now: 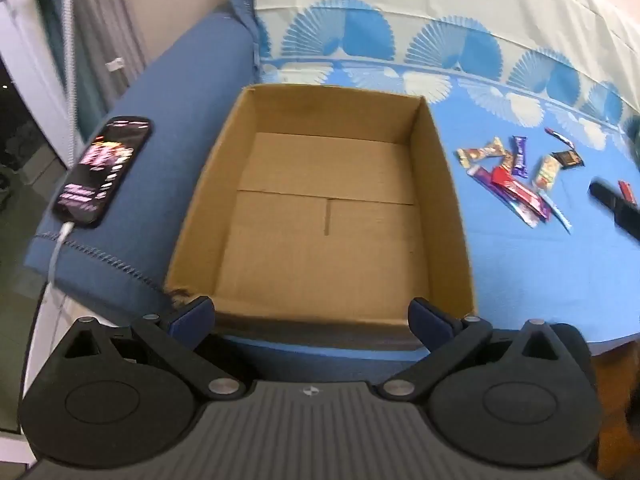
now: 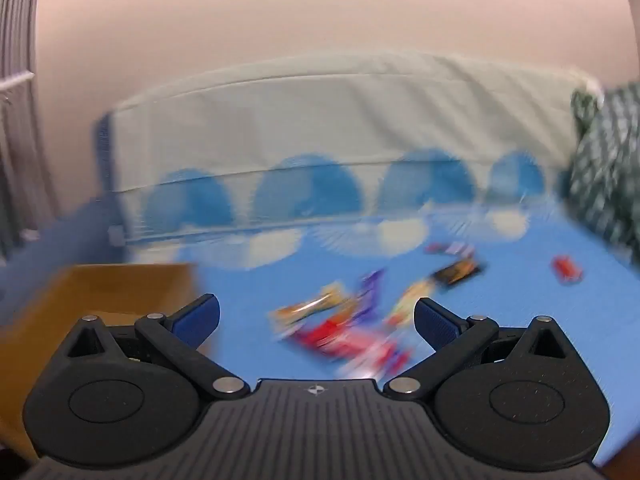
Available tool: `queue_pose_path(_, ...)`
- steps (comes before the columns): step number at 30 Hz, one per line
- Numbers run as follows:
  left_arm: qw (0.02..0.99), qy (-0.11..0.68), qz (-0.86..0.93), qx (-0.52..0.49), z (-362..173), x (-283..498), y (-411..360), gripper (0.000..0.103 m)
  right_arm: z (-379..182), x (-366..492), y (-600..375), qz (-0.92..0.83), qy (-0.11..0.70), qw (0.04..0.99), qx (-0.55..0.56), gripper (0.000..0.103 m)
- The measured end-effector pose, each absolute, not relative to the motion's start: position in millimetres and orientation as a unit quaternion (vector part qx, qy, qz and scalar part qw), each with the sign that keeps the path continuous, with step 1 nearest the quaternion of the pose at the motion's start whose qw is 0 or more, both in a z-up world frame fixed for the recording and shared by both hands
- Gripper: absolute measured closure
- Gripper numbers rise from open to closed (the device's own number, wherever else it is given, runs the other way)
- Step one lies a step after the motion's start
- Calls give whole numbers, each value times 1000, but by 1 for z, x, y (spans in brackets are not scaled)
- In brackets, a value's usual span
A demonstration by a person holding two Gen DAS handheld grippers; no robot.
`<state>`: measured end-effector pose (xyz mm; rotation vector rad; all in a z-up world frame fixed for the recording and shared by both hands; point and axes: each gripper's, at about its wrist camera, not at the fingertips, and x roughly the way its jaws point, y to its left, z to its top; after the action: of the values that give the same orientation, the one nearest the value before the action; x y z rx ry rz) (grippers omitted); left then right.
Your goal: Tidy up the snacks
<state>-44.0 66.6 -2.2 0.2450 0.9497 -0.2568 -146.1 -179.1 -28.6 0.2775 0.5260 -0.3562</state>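
Blue sheet (image 1: 500,264) holds cardboard box (image 1: 324,200), snack wrappers (image 1: 516,176) with unreadable labels

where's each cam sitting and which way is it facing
Left wrist: rides the left gripper, looking down into the empty cardboard box; its open fingers show.
Right wrist: rides the right gripper, aimed at the snack pile; open fingers show, view blurred.
Shared: box, snacks, blue sheet.
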Motion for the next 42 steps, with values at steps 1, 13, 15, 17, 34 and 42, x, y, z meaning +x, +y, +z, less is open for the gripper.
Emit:
queue_pose_path(1,875,454,-116,122,-1,-46,71,0,-25,-151,-160,-149,282,936,149,0)
queue_pose_path(13,885,446,-83,102,11,-63,130,0,21,-166,-37,-93,326,937,88,0)
queue_pose_path(15,886,444,-86,97,13,-65,130,0,16,-166,-37,-91,331,935,90,0)
queue_pose_path(17,888,442,-87,96,14,-66,128,0,15,-168,-31,-88,333,935,86,0)
queue_pose_path(34,884,446,-90,106,9,-68,121,0,21,-176,-33,-73,334,936,77,0)
queue_pose_path(42,882,448,-91,111,6,-68,119,0,20,-176,-33,-70,336,936,79,0)
